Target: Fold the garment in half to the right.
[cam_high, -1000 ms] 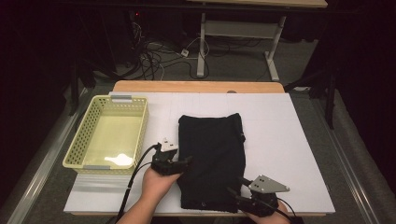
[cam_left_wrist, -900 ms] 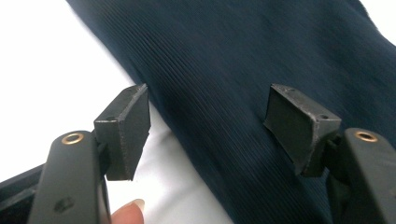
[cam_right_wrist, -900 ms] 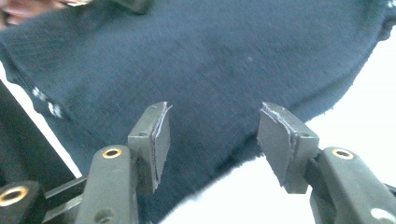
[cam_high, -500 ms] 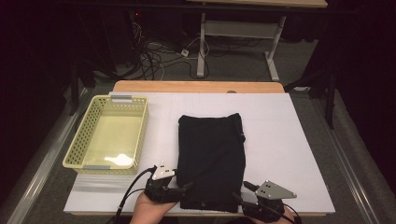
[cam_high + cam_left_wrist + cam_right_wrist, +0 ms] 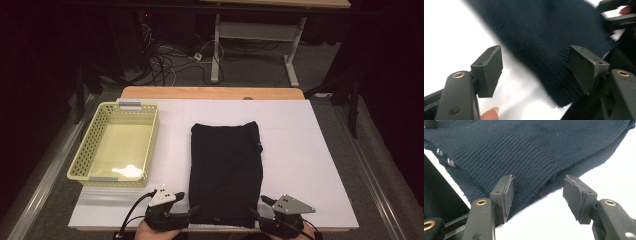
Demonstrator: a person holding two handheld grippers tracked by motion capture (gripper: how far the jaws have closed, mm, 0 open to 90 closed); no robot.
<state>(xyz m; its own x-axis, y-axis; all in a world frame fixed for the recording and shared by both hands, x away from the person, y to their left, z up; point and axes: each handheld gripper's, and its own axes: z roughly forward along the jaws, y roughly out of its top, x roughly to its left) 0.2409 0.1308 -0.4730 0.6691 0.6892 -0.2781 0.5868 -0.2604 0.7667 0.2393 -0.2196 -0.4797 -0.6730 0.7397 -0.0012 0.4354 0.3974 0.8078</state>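
at near table edge: dark ribbed knit garment (image 5: 226,172) folded flat, both grippers' fingers spread, pinching nothing

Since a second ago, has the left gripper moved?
Yes. In the high view the left gripper has slid toward the table's near edge, away from the yellow basket, reaching the black garment's near-left corner.
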